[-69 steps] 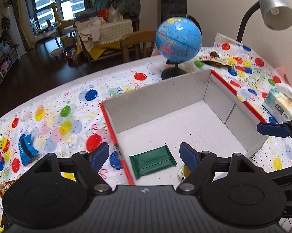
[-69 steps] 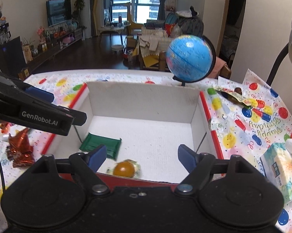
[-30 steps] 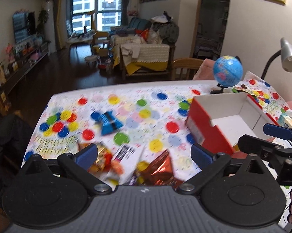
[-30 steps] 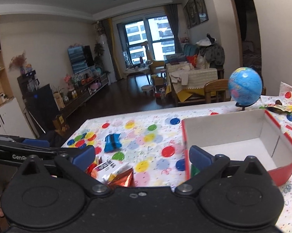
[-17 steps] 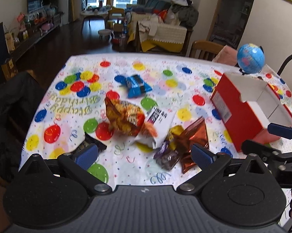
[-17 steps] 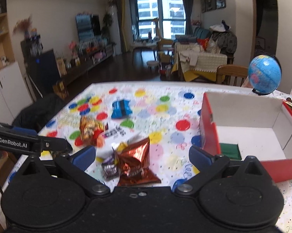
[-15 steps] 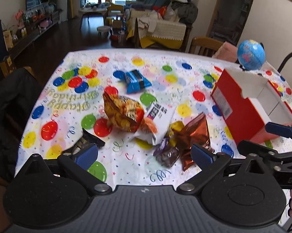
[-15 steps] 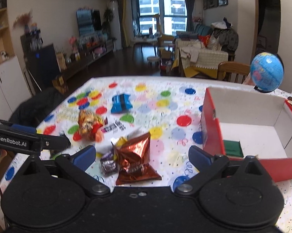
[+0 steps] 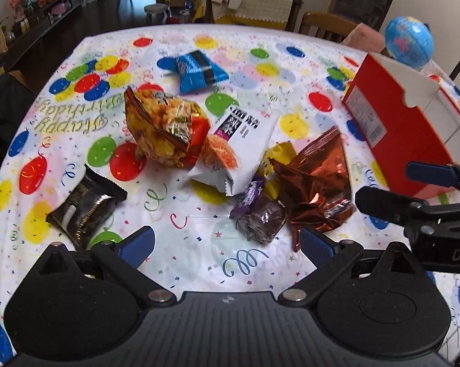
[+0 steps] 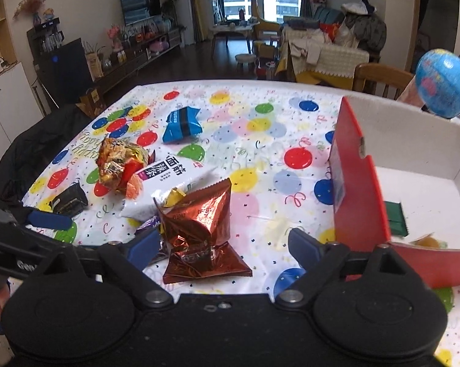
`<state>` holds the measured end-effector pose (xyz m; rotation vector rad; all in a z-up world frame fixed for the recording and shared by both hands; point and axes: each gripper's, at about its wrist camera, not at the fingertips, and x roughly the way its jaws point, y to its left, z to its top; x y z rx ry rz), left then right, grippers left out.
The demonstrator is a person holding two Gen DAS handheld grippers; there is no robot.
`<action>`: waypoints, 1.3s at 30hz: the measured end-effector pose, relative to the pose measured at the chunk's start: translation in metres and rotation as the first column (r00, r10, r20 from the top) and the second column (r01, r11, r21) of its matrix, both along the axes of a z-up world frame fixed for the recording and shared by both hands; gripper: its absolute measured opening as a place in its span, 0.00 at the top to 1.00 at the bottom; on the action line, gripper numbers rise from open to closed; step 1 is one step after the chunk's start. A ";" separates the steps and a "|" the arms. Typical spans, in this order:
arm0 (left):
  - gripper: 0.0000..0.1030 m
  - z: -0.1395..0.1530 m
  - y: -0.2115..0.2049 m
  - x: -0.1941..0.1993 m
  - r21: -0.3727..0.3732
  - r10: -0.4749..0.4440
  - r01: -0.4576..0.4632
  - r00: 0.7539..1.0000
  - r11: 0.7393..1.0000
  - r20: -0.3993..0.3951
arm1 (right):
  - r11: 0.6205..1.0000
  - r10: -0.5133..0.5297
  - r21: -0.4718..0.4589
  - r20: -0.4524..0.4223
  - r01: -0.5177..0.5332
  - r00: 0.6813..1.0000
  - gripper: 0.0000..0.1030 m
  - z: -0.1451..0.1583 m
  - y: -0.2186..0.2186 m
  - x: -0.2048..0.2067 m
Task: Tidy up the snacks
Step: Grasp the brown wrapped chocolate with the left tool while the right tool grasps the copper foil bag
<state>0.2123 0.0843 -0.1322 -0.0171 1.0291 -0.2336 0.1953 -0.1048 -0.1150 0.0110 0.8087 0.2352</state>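
Observation:
Loose snacks lie on the balloon tablecloth: a copper foil bag [image 9: 317, 183] [image 10: 199, 226], a purple wrapped candy [image 9: 257, 214], a white pack [image 9: 242, 143] [image 10: 168, 180], an orange-gold bag [image 9: 165, 128] [image 10: 120, 165], a black pack [image 9: 86, 202] [image 10: 69, 200] and a blue pack [image 9: 196, 70] [image 10: 182, 124]. The red box [image 9: 395, 128] [image 10: 361, 189] stands at the right and holds a green pack [image 10: 395, 217] and an orange sweet [image 10: 428, 241]. My left gripper [image 9: 227, 243] is open and empty just short of the purple candy. My right gripper [image 10: 224, 241] is open around the copper bag's near end.
A blue globe [image 9: 409, 41] [image 10: 442, 82] stands behind the box. A wooden chair [image 10: 380, 81] is at the table's far side. A dark jacket [image 10: 31, 150] hangs over the table's left end.
Both grippers have left the box, swung left to the snack pile and come lower and closer to it. The copper bag now lies between my right fingers.

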 end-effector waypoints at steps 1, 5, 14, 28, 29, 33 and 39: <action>0.01 -0.004 -0.001 0.002 -0.002 0.004 -0.004 1.000 1.000 -0.010 | 1.000 0.001 0.004 -0.011 -0.001 1.000 0.12 -0.002 -0.001 0.003; 0.02 -0.014 -0.003 0.010 -0.010 0.015 -0.015 0.999 1.000 -0.034 | 0.999 0.030 0.025 -0.045 -0.029 0.999 0.12 -0.010 -0.002 0.013; 0.26 -0.023 -0.013 0.019 -0.022 0.025 -0.026 0.998 0.999 -0.058 | 0.995 0.062 0.090 -0.094 -0.054 0.994 0.21 -0.017 -0.002 0.033; 0.54 -0.025 -0.029 0.025 -0.092 0.005 -0.011 0.999 0.996 -0.054 | 0.971 0.103 0.230 -0.178 -0.060 0.979 0.53 -0.028 -0.009 0.047; 0.56 -0.025 -0.030 0.025 -0.091 0.011 -0.016 0.998 0.996 -0.056 | 0.971 0.102 0.232 -0.179 -0.059 0.979 0.56 -0.028 -0.010 0.047; 0.60 -0.025 -0.029 0.023 -0.090 0.031 -0.037 0.997 0.995 -0.064 | 0.971 0.092 0.235 -0.173 -0.049 0.981 0.59 -0.026 -0.014 0.043; 0.61 -0.020 -0.025 0.012 -0.089 0.057 -0.062 0.997 0.994 -0.060 | 0.972 0.088 0.230 -0.150 -0.052 0.985 0.60 -0.019 -0.017 0.031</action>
